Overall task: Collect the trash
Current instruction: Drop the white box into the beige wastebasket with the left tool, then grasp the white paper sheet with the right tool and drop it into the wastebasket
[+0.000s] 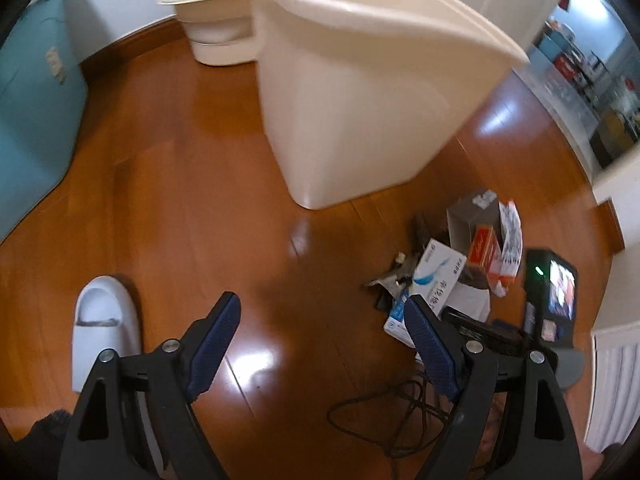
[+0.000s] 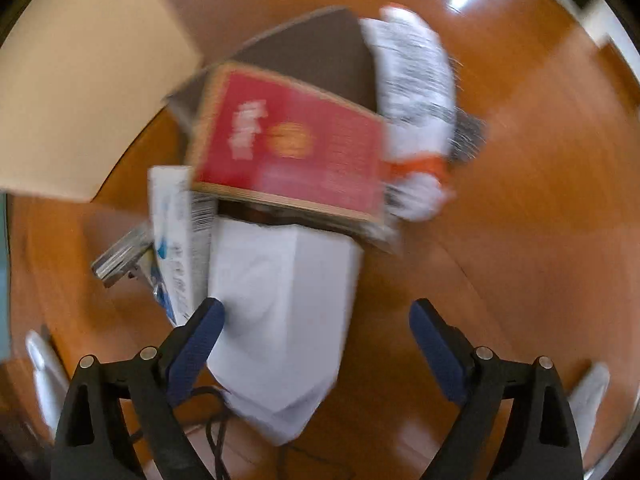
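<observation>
A pile of trash lies on the wooden floor right of a cream bin (image 1: 360,92): a white and blue box (image 1: 434,276), a red box (image 1: 486,252), a grey box (image 1: 468,216) and crumpled printed paper (image 1: 510,232). My left gripper (image 1: 320,320) is open and empty, left of the pile. In the blurred right wrist view, my right gripper (image 2: 316,322) is open just above a white paper piece (image 2: 280,320), with the red box (image 2: 292,148), white and blue box (image 2: 176,240) and printed paper (image 2: 416,92) beyond. The bin (image 2: 80,80) is at upper left.
A smaller lidded cream bin (image 1: 212,16) stands by the wall. A teal box (image 1: 36,112) is at left. A white slipper (image 1: 106,332) lies near my left gripper. Black cables (image 1: 384,412) lie on the floor. The right gripper's body with a lit screen (image 1: 556,284) is at right.
</observation>
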`<state>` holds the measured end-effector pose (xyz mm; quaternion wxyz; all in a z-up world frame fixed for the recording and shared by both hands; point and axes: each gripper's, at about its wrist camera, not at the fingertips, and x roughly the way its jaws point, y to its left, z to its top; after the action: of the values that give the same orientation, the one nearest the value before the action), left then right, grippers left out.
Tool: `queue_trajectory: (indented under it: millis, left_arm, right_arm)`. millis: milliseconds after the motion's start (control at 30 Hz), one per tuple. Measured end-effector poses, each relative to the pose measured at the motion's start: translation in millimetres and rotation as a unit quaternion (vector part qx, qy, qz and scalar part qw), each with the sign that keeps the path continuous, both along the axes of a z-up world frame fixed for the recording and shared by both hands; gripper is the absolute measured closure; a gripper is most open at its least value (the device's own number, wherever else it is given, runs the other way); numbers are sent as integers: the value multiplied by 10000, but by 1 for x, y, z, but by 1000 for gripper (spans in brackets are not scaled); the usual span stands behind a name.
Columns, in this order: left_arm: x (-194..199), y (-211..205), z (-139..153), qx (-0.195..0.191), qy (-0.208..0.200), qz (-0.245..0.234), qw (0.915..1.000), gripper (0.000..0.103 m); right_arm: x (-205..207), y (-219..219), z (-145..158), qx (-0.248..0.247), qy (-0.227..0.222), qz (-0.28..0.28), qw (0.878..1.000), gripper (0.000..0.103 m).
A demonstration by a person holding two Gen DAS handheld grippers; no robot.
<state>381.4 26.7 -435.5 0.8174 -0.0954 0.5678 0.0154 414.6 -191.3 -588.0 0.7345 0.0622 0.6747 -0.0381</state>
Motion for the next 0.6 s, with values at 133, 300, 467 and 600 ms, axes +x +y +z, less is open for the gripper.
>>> queue_trajectory:
  millis: [133,300,467,600]
  left_arm:
    - [1,-12,-12,42,133,-121,9998,19]
    - [10,-38,-36,122,282,-734,9968,19]
    - [34,-71,-66,338,438,-1674,9843,19]
    - [53,-92,-91,486,640,-2256,9709,19]
  right_arm:
    - [3,-1,-15,2,230,-201,9995,19]
    - [-18,-21,-24,657,328,-373,9966,45]
    - [-34,-47,8,588,-328,-358,9971,46]
    - [-28,-81,14,725,-408,-614,9946,45]
